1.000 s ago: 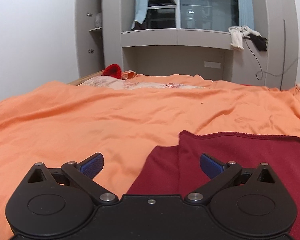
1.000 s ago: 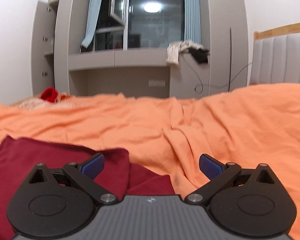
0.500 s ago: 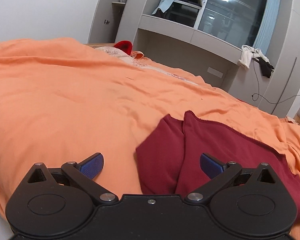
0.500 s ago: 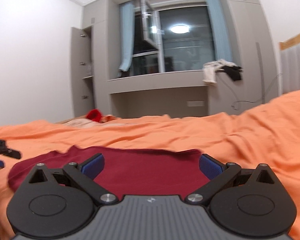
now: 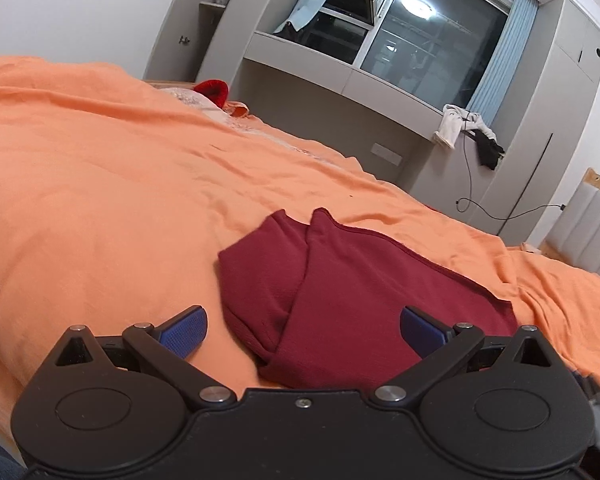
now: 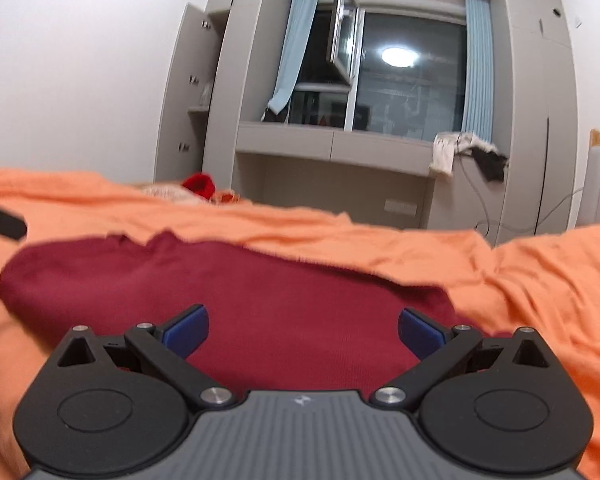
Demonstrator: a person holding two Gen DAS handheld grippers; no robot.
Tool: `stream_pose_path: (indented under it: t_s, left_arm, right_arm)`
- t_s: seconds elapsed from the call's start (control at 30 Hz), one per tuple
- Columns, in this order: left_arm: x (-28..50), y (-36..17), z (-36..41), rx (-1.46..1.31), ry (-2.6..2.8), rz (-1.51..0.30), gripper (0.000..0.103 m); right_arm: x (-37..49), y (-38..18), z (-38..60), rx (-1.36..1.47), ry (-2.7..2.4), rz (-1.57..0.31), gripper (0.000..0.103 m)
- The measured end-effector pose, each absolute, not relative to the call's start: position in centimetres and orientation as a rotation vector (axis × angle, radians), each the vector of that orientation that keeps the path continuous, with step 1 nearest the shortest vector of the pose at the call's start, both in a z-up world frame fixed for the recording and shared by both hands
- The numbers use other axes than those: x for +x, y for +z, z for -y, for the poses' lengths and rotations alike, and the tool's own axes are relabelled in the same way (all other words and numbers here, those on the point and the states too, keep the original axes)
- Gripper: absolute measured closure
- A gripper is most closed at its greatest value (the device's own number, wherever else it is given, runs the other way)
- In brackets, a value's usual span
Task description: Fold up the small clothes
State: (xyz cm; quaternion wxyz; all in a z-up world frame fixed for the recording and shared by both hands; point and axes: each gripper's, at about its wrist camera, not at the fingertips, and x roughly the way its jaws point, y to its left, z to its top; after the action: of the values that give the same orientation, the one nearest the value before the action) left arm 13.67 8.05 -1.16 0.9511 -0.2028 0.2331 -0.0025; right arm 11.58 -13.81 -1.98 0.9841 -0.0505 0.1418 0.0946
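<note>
Two grippers hang over a bed covered by an orange sheet (image 5: 100, 200), and both stand spread wide with nothing between their blue pads. The left gripper (image 5: 302, 326) looks down on a dark red garment (image 5: 340, 280) lying flat on the sheet; its left pad (image 5: 182, 328) is over bare orange cloth, while its right pad (image 5: 420, 328) is over the red fabric. A folded flap of the garment lies along its left side, forming a rounded edge near that gripper. The right gripper (image 6: 302, 328) is released too, with both pads above the same garment (image 6: 260, 300), which spreads left and right in front of it. At the far left edge of the right view, a dark part of the other tool (image 6: 4, 224) shows. Far across the bed sits a bright red item (image 5: 212, 90), and behind it a window (image 6: 404, 80) with blue curtains (image 6: 476, 68).
</note>
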Motion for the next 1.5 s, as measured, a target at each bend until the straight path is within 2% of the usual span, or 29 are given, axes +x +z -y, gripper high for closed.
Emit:
stream_pose_path:
  t_s: [0.47, 0.83, 1.5]
  left_arm:
    - [14.4, -3.0, -6.9, -0.533, -0.142, -0.569, 0.001]
    - [13.7, -3.8, -8.2, -0.719, -0.188, -0.570, 0.001]
    - [18.3, -4.3, -5.3, -0.710, -0.152, -0.616, 0.001]
  right_arm:
    - [11.3, -3.8, 14.4, -0.039, 0.195, -0.280, 0.000]
    - [11.0, -4.0, 14.6, -0.020, 0.206, -0.276, 0.000]
    - [11.2, -4.1, 14.9, -0.006, 0.214, -0.274, 0.000]
